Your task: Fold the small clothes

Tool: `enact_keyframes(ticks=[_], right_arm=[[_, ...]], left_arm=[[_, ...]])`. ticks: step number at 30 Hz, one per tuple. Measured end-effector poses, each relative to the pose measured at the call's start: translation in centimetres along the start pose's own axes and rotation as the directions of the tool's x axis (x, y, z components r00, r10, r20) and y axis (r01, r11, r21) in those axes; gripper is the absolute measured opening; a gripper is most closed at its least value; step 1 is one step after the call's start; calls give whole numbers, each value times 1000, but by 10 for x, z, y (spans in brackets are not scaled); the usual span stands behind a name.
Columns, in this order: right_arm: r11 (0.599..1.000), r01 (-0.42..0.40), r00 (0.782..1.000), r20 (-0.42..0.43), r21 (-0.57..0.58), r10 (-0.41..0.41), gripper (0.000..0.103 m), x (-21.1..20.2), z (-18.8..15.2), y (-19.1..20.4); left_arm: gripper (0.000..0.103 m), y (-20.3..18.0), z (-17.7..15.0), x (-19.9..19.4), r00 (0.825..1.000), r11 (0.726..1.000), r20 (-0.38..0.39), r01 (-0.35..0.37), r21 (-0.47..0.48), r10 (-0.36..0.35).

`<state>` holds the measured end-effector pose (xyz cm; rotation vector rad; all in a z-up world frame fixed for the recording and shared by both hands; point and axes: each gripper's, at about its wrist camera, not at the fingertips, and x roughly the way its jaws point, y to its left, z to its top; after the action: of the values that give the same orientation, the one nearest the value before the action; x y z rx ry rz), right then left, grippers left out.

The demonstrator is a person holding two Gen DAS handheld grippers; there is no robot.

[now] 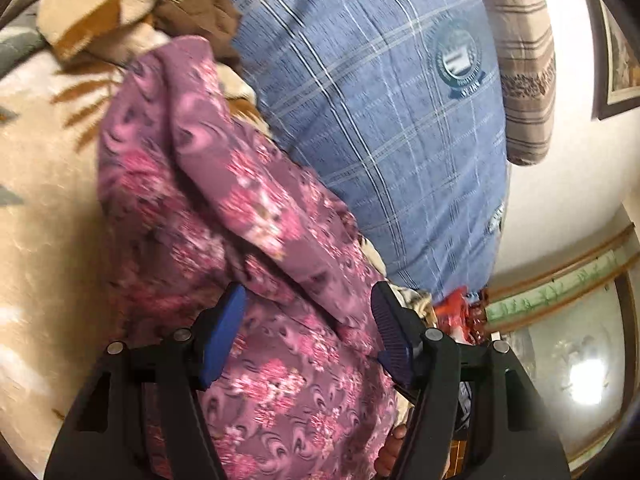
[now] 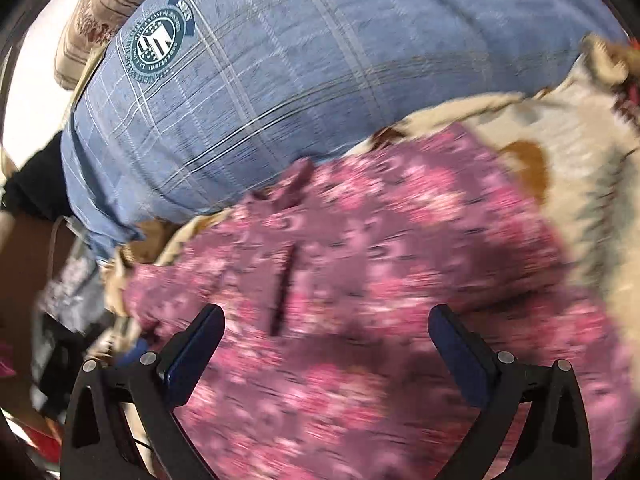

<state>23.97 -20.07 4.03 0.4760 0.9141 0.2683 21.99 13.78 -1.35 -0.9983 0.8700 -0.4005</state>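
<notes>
A small purple garment with pink flowers [image 1: 224, 216] lies rumpled on a cream blanket with brown leaves [image 1: 44, 184]. A fold of it stands up in a ridge. My left gripper [image 1: 308, 300] is open, its blue-padded fingers [image 1: 224, 332] apart just above the cloth, holding nothing. In the right wrist view the same garment [image 2: 380, 264] fills the lower half, blurred by motion. My right gripper [image 2: 326, 320] is open wide over the cloth and holds nothing.
A large blue checked pillow [image 1: 380, 120] with a round crest lies right behind the garment, also in the right wrist view [image 2: 280, 80]. A striped brown pillow [image 1: 524, 60] is behind it. Red packaging [image 1: 456, 312] sits at the bed's edge.
</notes>
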Motion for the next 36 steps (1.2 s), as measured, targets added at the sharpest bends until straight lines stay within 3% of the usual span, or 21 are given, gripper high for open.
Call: enact_keyframes(ticks=[4, 6, 7, 8, 10, 13, 16, 20, 26, 29, 33, 35, 36], right_arm=[[997, -66, 995, -68, 38, 69, 102, 46, -1, 16], [999, -30, 998, -49, -35, 28, 101, 56, -6, 36], [997, -36, 998, -48, -72, 32, 88, 58, -8, 44], [992, -68, 995, -78, -105, 60, 53, 63, -10, 55], [988, -59, 993, -109, -140, 44, 34, 67, -14, 64], [980, -54, 998, -45, -189, 46, 3, 50, -13, 68], [988, -64, 996, 51, -143, 72, 2, 18, -4, 51], [995, 16, 987, 160, -100, 0, 2, -13, 14, 19], [992, 116, 975, 186, 45, -122, 0, -17, 29, -43], [988, 105, 979, 162, 116, -124, 1, -15, 31, -68], [976, -39, 993, 113, 214, 15, 14, -17, 20, -87], [982, -58, 996, 79, 181, 45, 46, -12, 14, -82], [987, -54, 997, 59, 153, 45, 54, -7, 11, -76]], left_arm=[[64, 14, 4, 1, 1000, 999, 3, -10, -33, 10], [64, 20, 6, 3, 1000, 999, -1, -26, -47, 26], [64, 21, 6, 5, 1000, 998, -1, -29, -52, 29], [64, 22, 7, 5, 1000, 998, -1, -29, -59, 29], [64, 25, 7, 5, 999, 997, 1, -32, -68, 32], [64, 25, 6, 5, 999, 997, 4, -45, -63, 45], [64, 25, 5, 5, 999, 997, 1, -52, -52, 52], [64, 25, 5, 5, 998, 997, 0, -63, -50, 63], [65, 32, 8, 5, 998, 994, 4, -68, -81, 69], [65, 36, 11, 5, 997, 993, 18, -70, -93, 72], [65, 37, 14, 8, 996, 992, 35, -82, -99, 86], [65, 36, 15, 11, 993, 991, 47, -101, -84, 105], [65, 35, 15, 12, 992, 991, 53, -107, -77, 111]])
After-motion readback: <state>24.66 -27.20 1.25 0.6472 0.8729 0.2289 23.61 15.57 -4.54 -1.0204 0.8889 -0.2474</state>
